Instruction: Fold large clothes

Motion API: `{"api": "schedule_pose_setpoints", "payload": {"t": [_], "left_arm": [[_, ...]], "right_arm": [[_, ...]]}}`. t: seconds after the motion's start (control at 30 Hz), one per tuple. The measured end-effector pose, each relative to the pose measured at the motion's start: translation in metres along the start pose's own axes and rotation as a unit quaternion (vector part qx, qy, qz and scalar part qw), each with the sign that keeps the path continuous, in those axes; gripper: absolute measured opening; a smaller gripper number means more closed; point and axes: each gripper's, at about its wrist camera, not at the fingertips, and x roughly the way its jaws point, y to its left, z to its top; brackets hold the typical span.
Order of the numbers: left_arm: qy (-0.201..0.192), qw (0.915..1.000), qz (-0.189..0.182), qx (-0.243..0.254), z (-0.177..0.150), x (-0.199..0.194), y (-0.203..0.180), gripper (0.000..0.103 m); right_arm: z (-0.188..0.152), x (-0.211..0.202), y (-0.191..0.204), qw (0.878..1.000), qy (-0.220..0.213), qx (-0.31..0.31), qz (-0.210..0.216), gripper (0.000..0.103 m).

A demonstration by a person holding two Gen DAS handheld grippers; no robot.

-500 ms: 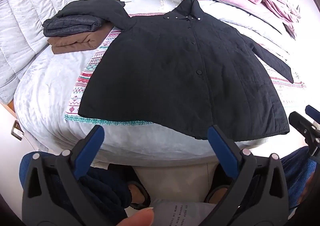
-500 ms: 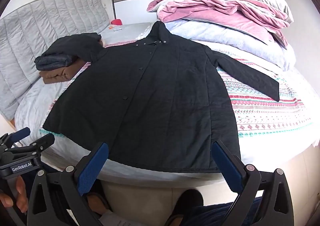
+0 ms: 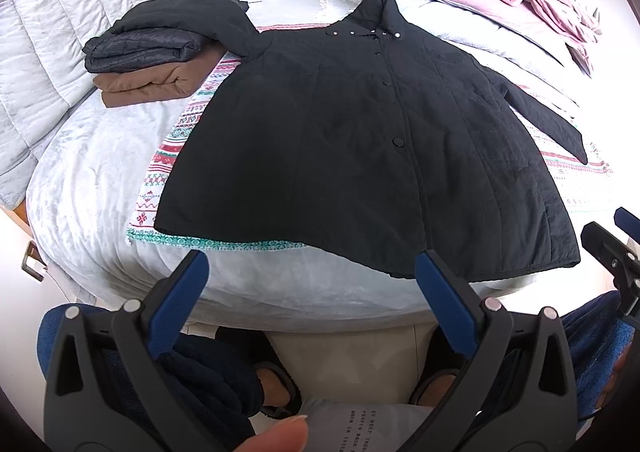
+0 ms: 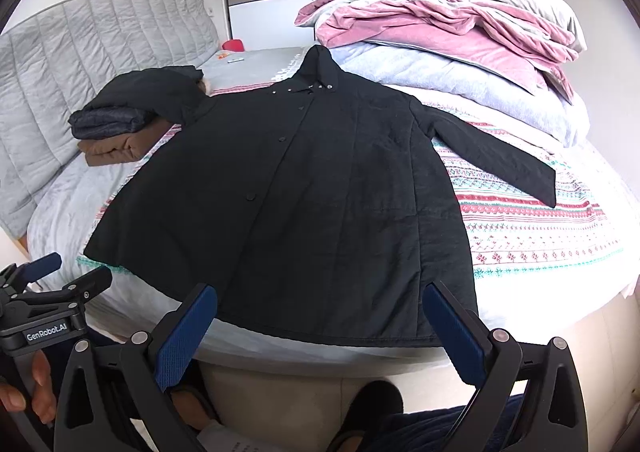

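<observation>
Bedroom bed point(image 4: 64, 211) under black coat point(image 4: 304, 203)

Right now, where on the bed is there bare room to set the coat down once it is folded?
Free: the grey cover between the black coat and the headboard, in front of the folded stack; also the patterned blanket below the coat's outstretched sleeve. Crowded: the far side, with the piled pink and grey bedding.
</observation>
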Motion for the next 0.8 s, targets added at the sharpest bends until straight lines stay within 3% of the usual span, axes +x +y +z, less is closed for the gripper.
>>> {"api": "schedule_pose_setpoints", "payload": {"t": [0.5, 0.57, 0.7, 0.8], "left_arm": [[0.03, 0.9992, 0.023, 0.014, -0.003, 0.006, 0.011, 0.103], [0.008, 0.9999, 0.01, 0.006, -0.004, 0.007, 0.012, 0.103], [0.01, 0.9999, -0.003, 0.005, -0.002, 0.009, 0.013, 0.103], [-0.003, 0.9997, -0.023, 0.007, 0.009, 0.004, 0.015, 0.103]], "right_arm": [[0.003, 0.008, 0.009, 1.0, 0.012, -0.011, 0.0, 0.103], [0.003, 0.009, 0.009, 1.0, 0.01, -0.011, 0.002, 0.103], [0.003, 0.006, 0.006, 1.0, 0.009, -0.011, 0.01, 0.103], [0.012, -0.026, -0.004, 0.999, -0.034, 0.006, 0.019, 0.103]]}}
